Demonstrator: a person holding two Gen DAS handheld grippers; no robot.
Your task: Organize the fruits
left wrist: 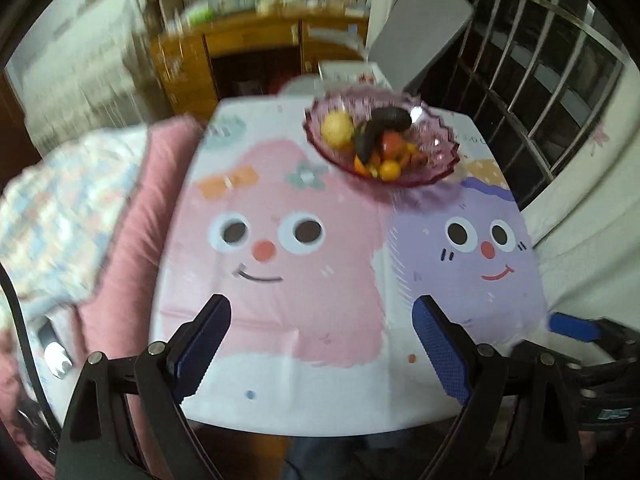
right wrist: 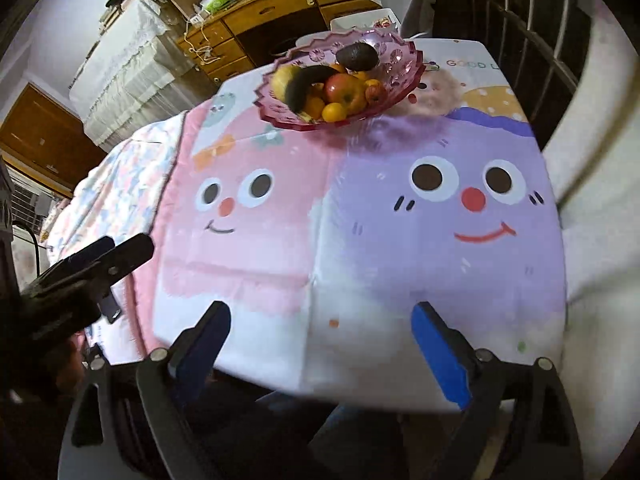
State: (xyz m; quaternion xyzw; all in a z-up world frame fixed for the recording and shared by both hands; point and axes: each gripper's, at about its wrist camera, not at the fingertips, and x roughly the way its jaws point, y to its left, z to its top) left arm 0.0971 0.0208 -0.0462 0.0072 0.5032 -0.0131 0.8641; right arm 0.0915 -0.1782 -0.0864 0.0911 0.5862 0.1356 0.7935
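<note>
Both tools, left point(left wrist: 320, 336) and right point(right wrist: 320, 340), hang spread and empty over the bench's point(right wrist: 360, 260) near edge. The fruits sit piled in the bowl point(right wrist: 404, 80) at the far side. Reach in high, clear the rim, and pinch one top fruit gently.

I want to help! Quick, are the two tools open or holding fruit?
Left tool: open, holding nothing.
Right tool: open, holding nothing.

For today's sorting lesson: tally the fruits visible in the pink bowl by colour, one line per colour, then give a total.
Pink bowl, counted from the right wrist view; hidden fruit may exist.
Dark, nearly black: 2
Yellow: 1
Red: 2
Orange: about 4
Total: about 9
</note>
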